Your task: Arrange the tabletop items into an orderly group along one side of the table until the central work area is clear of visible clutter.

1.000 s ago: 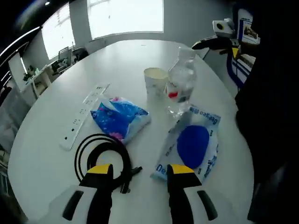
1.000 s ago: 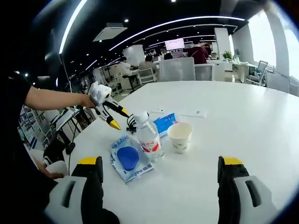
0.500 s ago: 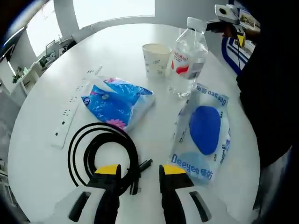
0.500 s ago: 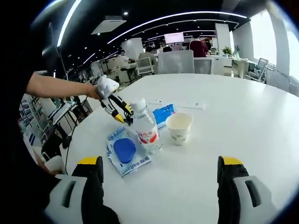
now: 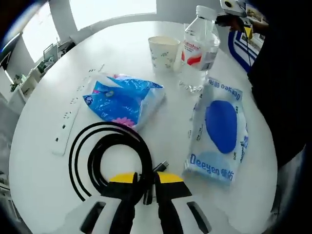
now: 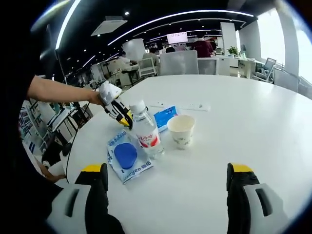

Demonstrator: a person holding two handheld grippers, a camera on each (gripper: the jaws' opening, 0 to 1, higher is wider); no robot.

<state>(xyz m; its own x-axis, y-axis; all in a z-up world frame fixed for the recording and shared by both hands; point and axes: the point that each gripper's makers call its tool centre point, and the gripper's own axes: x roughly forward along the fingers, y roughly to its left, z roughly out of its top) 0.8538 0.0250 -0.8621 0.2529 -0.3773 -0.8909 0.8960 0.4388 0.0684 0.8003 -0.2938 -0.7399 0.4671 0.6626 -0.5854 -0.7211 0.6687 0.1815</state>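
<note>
A black coiled cable (image 5: 105, 151) lies on the white table (image 5: 161, 126) at the near edge. My left gripper (image 5: 146, 178) is shut on it near its plug end; the same gripper shows from the side (image 6: 122, 116) behind the bottle. Beyond the cable lie a blue tissue pack (image 5: 124, 100) and a wet-wipes pack (image 5: 219, 129). Farther back stand a water bottle (image 5: 200, 48) and a paper cup (image 5: 163, 51). My right gripper (image 6: 166, 171) hovers wide open over bare table, short of the bottle (image 6: 146, 131), cup (image 6: 180, 130) and wipes pack (image 6: 126, 156).
A white power strip (image 5: 68, 122) lies along the table's left side, also seen beyond the cup (image 6: 195, 106). The tissue pack (image 6: 165, 116) sits behind the bottle. Office chairs (image 6: 183, 63) and desks stand past the table's far edge. A person's arm (image 6: 58, 100) holds the left gripper.
My left gripper has come down toward the coiled cable and its jaws have shut on it near the plug. The right gripper has stayed open, its view drifting only slightly.
</note>
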